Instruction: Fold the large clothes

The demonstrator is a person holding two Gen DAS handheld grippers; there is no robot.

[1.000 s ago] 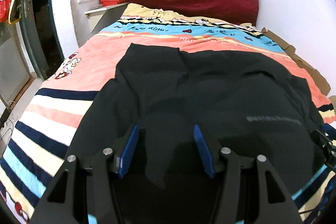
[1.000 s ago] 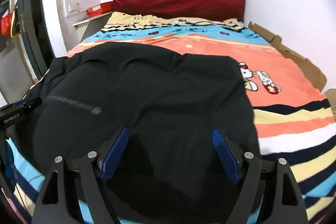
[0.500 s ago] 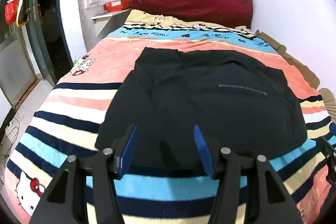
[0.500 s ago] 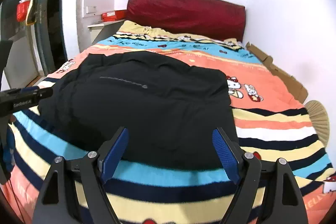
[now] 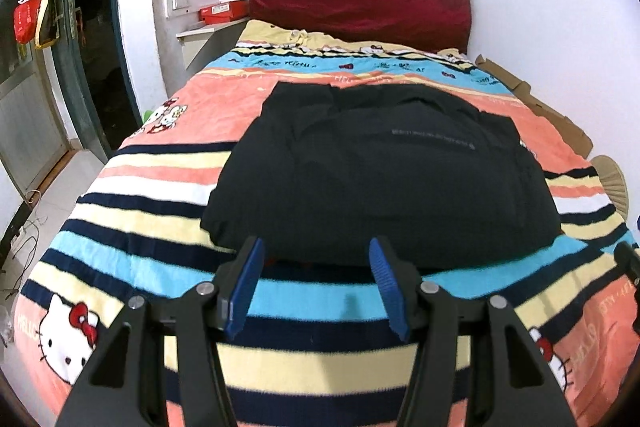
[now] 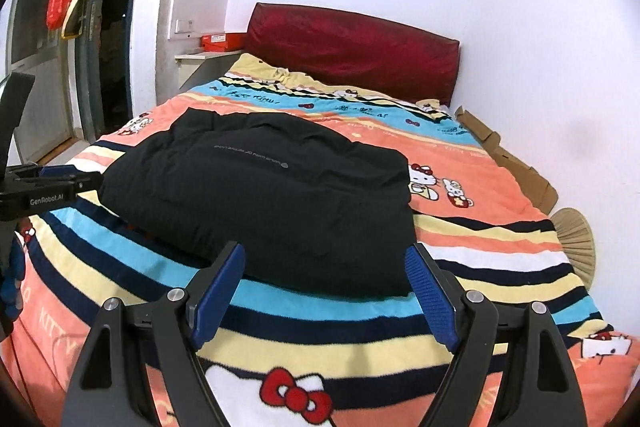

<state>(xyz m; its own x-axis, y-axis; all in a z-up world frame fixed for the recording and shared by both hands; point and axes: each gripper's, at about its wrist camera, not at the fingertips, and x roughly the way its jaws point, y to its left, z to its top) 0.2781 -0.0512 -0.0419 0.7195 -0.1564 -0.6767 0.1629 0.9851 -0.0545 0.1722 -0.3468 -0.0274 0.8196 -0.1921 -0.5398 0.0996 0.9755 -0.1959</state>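
Observation:
A black padded jacket (image 5: 384, 171) lies folded into a thick rectangle on the striped cartoon blanket (image 5: 132, 235) of the bed. In the right wrist view the same jacket (image 6: 264, 199) sits left of centre, a thin line of grey lettering across its top. My left gripper (image 5: 316, 287) hovers open over the blanket just short of the jacket's near edge, nothing between its blue pads. My right gripper (image 6: 324, 295) is open too, back from the jacket's near right corner and holding nothing. The left gripper's body (image 6: 36, 187) shows at the left edge of the right wrist view.
A dark red headboard (image 5: 360, 11) backs the bed against a white wall. Flattened cardboard (image 5: 552, 119) and a woven fan (image 5: 612, 183) lie along the right side. A shelf with a red box (image 5: 224, 13) and an open doorway (image 5: 96, 59) are at left.
Both grippers have pulled back and risen from over the jacket, jaws unchanged. The jacket, which filled the views before, now lies whole ahead of the fingers.

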